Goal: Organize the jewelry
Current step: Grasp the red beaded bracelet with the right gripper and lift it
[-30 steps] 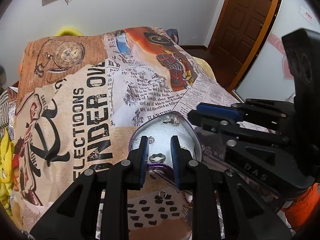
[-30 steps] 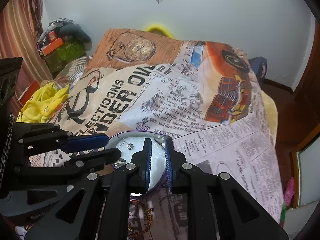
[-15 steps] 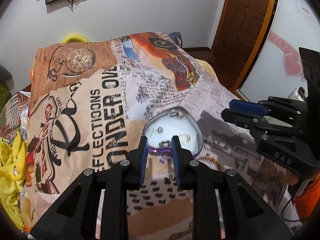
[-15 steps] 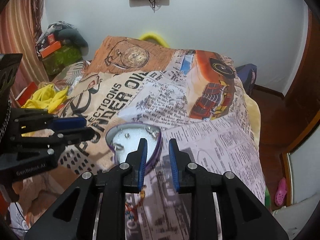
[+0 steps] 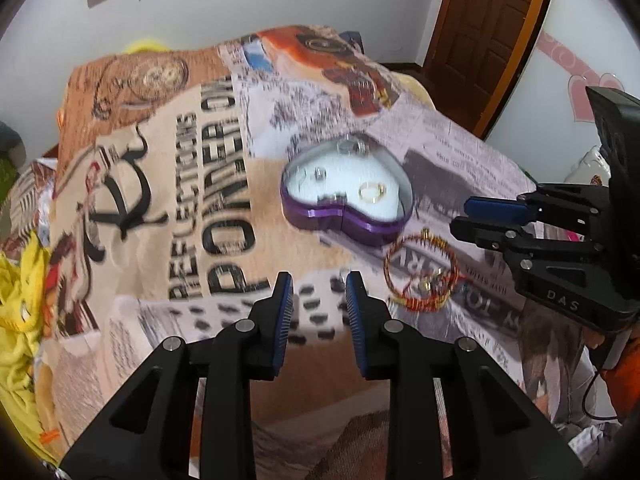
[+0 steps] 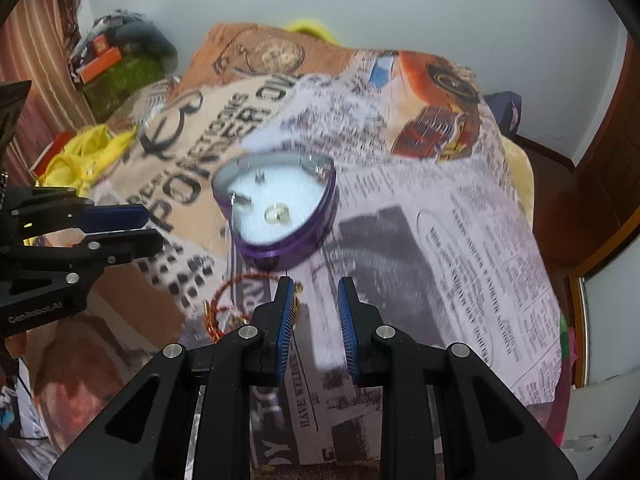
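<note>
Both hand-held grippers have drawn back from the heart-shaped box (image 5: 347,196), left hand-held gripper (image 5: 319,286) opening, empty; right hand-held gripper (image 6: 313,290) apart, empty.

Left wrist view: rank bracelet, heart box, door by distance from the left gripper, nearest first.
From the left gripper, fingers empty and opening:
1. Red-gold bracelet, on the bedspread just right of the fingers.
2. Purple heart box, ahead, beyond the bracelet.
3. Wooden door, far back right.

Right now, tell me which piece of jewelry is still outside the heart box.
The red-and-gold bangle. It lies on the bedspread beside the purple heart box, while the gold ring and the small silver pieces rest on the box's white padding.
</note>
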Demonstrator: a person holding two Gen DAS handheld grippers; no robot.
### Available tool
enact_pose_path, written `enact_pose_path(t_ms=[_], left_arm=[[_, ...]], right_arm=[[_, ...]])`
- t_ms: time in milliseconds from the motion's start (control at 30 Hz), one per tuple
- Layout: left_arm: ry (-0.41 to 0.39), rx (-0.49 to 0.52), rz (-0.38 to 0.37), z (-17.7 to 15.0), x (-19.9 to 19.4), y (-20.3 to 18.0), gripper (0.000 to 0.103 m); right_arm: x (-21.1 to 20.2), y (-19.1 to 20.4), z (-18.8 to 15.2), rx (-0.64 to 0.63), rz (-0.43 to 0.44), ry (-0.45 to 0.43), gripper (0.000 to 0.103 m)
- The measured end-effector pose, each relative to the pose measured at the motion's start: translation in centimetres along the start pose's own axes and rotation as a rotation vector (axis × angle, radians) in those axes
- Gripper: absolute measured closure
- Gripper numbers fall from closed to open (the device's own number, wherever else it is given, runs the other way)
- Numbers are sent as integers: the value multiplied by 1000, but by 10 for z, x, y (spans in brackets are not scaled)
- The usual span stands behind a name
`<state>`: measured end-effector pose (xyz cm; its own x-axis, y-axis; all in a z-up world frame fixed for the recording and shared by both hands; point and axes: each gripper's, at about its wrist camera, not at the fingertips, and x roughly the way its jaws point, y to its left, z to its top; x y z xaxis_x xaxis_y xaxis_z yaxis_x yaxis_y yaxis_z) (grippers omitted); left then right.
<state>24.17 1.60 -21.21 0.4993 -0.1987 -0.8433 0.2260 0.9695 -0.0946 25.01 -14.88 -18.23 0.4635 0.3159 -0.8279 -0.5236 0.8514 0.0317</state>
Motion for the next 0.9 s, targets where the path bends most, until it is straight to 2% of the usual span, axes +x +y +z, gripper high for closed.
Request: enact_pose_path(t_ms=[200, 333, 733, 767, 833, 900], left_arm=[[44, -2, -10, -14, 12, -2, 77], [47, -8, -21, -16, 15, -2, 77], [52, -6, -33, -11, 24, -3, 76], [53, -6, -34, -11, 25, -4, 76], [55, -2, -37, -10, 26, -4, 76], [57, 3, -38, -9, 27, -5, 76]], right_arm=[[11, 5, -5, -17, 18, 30, 83], [22, 10, -6, -42, 10, 51, 83], [29, 13, -8, -106, 26, 35, 81], [29, 15, -8, -111, 22, 33, 82], [28, 18, -8, -128, 28, 29, 93], [28, 22, -9, -139, 9, 23, 93]])
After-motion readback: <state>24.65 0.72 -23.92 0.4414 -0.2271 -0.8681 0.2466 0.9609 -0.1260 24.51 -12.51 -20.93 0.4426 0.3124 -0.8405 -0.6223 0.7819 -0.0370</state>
